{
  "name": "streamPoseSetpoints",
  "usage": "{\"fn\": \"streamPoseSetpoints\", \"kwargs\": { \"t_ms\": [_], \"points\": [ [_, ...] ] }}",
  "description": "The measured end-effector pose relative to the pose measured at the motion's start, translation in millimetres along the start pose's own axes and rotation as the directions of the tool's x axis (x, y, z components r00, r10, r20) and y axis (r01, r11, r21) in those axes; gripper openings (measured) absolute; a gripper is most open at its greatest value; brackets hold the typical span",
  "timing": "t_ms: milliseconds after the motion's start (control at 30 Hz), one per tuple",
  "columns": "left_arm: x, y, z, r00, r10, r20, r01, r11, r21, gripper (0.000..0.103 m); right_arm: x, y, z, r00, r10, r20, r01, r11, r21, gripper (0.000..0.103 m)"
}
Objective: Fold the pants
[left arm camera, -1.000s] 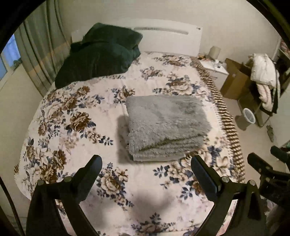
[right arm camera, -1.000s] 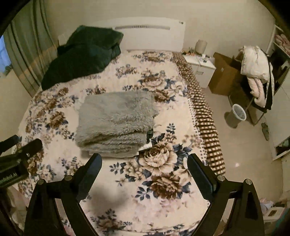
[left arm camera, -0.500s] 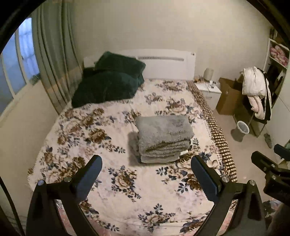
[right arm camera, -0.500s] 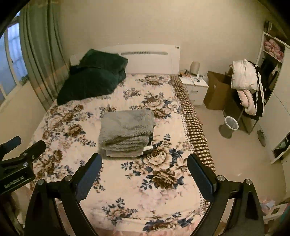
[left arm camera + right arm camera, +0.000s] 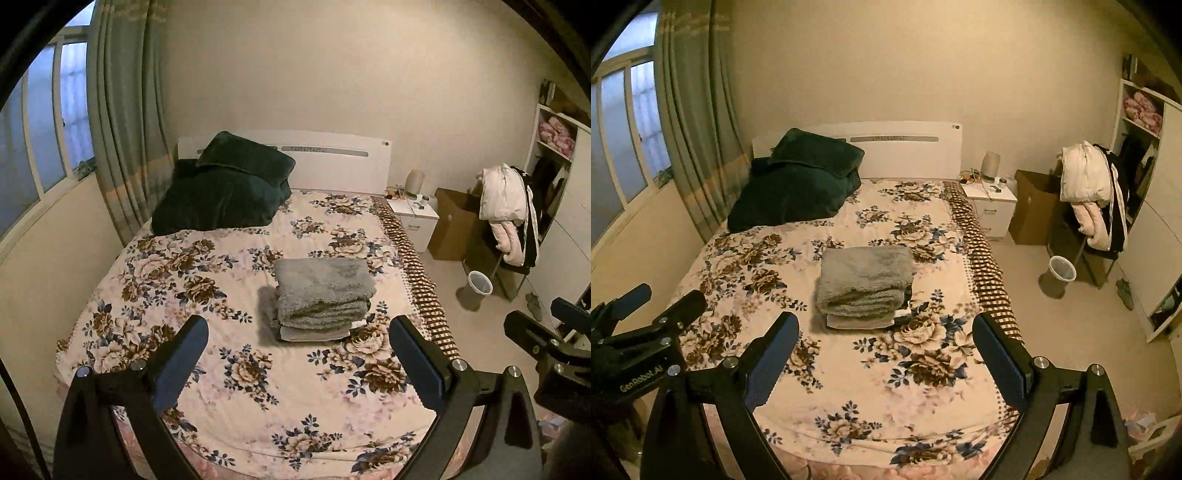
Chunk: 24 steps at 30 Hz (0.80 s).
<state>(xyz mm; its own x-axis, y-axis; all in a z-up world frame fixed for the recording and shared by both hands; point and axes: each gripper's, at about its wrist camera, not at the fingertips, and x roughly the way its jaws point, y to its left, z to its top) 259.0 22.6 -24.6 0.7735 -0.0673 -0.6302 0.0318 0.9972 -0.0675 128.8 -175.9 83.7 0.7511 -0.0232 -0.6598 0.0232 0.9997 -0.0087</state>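
Fluffy grey pants (image 5: 322, 295) lie folded in a thick stack on the floral bedspread (image 5: 207, 280), right of the bed's middle; the same pants (image 5: 864, 286) show in the right wrist view. My left gripper (image 5: 298, 341) hangs open over the foot of the bed, well short of the stack, nothing between its fingers. My right gripper (image 5: 884, 338) is open and empty too, equally far back. Each gripper appears at the edge of the other's view.
Dark green pillows and blanket (image 5: 225, 192) sit at the headboard. A white nightstand (image 5: 415, 218), cardboard box (image 5: 454, 229), waste bin (image 5: 478, 290) and chair draped with clothes (image 5: 506, 206) stand right of the bed. Curtain and window (image 5: 122, 110) are at left.
Both grippers have pulled back and up from the bed; the folded pants look smaller and farther away. The jaws stay open and empty throughout.
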Motion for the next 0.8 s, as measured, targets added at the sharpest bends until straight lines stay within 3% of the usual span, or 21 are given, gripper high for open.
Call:
{"fn": "streamPoseSetpoints", "kwargs": {
  "t_ms": [267,467,800],
  "points": [
    [18,3,3,1.0,0.005,0.008,-0.005,1.0,0.0,0.103,16,0,10,0.999,-0.02,0.043,0.019,1.0,0.022,0.101],
    [47,4,6,0.998,0.062,0.009,-0.062,0.998,0.006,0.103,66,-6,21,0.998,-0.054,0.014,0.053,0.998,0.035,0.102],
    [79,-2,3,0.996,0.085,-0.023,-0.084,0.996,0.024,0.103,129,-11,28,0.995,-0.089,-0.036,0.09,0.995,0.041,0.102]
  ]
}}
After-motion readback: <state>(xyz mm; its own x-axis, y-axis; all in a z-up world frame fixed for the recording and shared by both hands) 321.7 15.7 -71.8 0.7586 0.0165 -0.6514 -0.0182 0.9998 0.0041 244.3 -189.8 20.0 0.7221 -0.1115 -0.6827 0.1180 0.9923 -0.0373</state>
